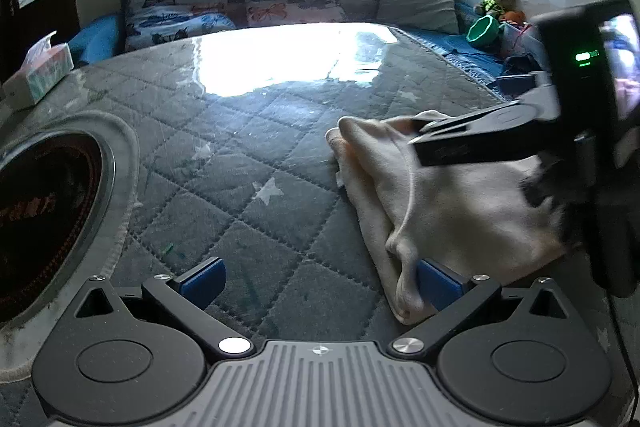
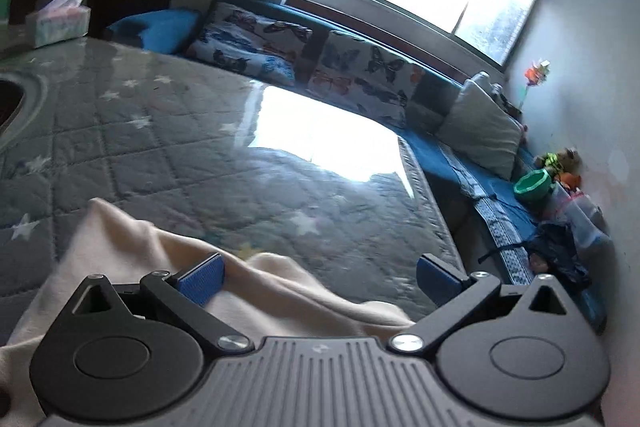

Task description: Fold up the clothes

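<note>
Softly bunched cream knit garment (image 1: 440, 195), quilted star-print cover (image 1: 256, 163)

The left tongs (image 1: 320, 285) stand wide open, blue pads (image 1: 202, 281) far apart, held low and pointing forward. The right tongs (image 2: 320, 277) are also spread wide. In the left view the right tongs (image 1: 424, 137) reach in from the right side, fingers slanting down to the left, with the black body and a green light behind them.
</note>
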Motion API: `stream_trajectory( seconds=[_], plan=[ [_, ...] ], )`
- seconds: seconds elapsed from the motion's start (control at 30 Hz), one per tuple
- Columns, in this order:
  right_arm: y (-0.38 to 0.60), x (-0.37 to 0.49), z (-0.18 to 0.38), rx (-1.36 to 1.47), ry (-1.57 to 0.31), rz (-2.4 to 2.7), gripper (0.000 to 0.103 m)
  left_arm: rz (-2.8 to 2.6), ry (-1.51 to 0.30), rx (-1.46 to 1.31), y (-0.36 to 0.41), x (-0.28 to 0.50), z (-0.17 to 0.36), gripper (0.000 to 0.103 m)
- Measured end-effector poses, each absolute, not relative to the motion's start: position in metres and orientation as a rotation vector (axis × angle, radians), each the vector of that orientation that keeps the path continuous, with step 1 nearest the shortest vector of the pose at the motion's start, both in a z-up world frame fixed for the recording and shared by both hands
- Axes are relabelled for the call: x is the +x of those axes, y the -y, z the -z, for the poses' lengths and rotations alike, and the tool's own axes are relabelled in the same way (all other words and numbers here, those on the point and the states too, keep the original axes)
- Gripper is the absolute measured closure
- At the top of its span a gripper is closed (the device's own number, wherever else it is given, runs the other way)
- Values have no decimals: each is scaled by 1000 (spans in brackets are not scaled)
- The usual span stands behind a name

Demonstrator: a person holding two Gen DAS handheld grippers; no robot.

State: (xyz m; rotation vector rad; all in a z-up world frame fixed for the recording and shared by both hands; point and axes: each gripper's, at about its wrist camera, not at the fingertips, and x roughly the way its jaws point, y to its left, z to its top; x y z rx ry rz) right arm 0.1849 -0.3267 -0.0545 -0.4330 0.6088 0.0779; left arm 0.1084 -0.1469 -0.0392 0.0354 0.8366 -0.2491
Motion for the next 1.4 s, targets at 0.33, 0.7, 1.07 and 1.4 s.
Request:
stream_trajectory(
  seconds=[0.33,0.7,1.07,1.4],
  plan=[
    [290,168,55,-513,-552,-188,0,215,-837,3,130,106,36,0],
    [297,138,38,-548,-491,-186,0,166,-845,-31,112,105,35,0],
    [273,99,60,-681,-422,-177,0,138,-850,-48,107,103,33,0],
    [273,76,58,-696,-402,-200,0,135,-848,-56,108,102,32,0]
  ],
)
